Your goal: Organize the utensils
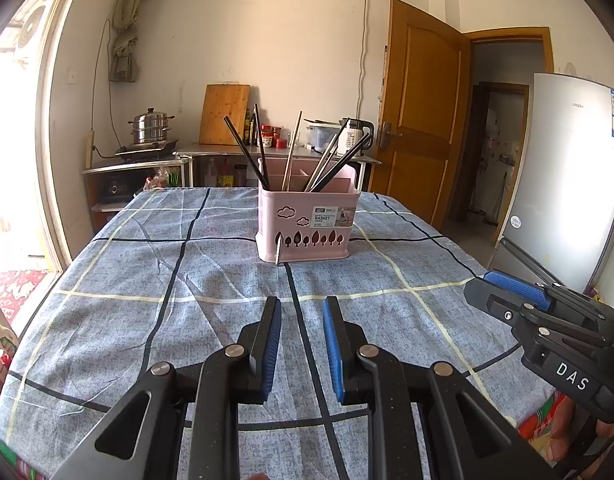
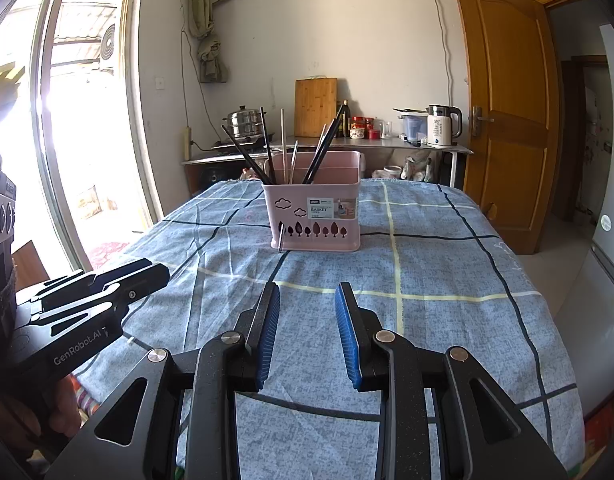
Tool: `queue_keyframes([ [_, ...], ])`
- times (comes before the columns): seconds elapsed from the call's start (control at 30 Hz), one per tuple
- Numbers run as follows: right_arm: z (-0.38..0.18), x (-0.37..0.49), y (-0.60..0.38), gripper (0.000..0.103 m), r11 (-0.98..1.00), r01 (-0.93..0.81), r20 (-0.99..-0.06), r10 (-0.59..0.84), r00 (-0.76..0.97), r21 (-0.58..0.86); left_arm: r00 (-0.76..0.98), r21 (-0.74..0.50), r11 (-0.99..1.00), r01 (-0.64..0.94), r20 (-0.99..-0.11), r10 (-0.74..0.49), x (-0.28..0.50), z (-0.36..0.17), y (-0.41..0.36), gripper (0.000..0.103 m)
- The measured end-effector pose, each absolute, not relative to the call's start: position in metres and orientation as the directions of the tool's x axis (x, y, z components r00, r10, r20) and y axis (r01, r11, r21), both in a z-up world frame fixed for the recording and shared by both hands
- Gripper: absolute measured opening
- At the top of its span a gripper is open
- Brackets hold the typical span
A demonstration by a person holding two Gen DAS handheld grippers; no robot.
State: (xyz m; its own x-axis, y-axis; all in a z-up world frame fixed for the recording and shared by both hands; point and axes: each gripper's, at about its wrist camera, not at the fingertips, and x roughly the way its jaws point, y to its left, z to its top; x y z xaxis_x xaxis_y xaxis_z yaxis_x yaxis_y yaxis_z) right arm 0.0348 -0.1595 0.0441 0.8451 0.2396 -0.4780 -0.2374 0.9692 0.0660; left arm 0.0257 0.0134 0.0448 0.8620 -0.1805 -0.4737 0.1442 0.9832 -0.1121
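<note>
Left wrist: chopsticks [image 1: 243,152] upright, tips fanned outward

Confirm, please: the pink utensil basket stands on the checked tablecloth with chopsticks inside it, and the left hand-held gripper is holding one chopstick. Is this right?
Not quite. The left hand-held gripper holds nothing: the left wrist view shows only tablecloth between its blue pads. The rest is right: the pink utensil basket stands on the checked cloth with chopsticks inside.
</note>
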Motion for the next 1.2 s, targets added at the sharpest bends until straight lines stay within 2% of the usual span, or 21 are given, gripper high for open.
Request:
queue_keyframes([
  [1.2,0.0438,0.0358,-0.159,0.03,0.969,-0.24,-0.481,0.237,0.844,0.057,0.855,-0.074,0.986,0.15,-0.491,-0.167,0.0248,0.0387,0.0095,0.021],
])
